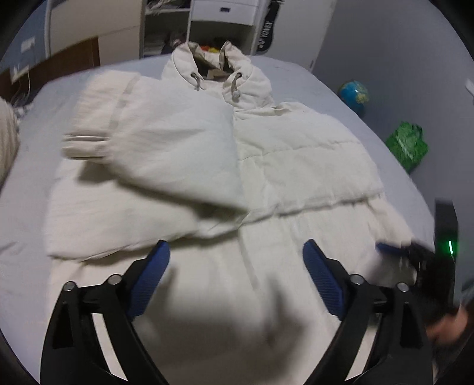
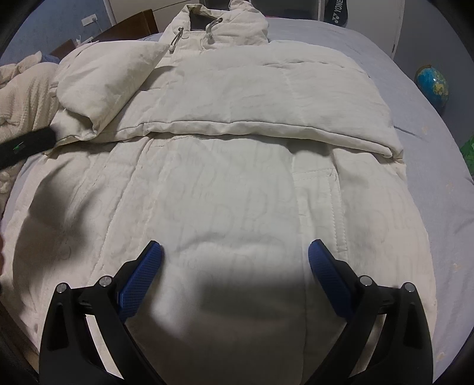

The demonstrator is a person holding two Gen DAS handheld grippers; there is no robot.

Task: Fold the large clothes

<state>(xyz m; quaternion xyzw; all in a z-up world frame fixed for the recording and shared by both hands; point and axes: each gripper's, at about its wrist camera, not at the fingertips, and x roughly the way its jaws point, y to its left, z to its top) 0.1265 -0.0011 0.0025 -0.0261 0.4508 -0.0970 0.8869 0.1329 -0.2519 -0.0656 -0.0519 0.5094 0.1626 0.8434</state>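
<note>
A pale blue bed [image 2: 414,97] carries a cream padded coat [image 2: 225,189] spread flat, hood at the far end, both sleeves folded across its chest. Both left tongs [image 1: 236,251] and right tongs [image 2: 235,251] gape wide over its lower half, gripping nothing. Beyond, a black bag [image 2: 336,11] reads "YONEX".
</note>
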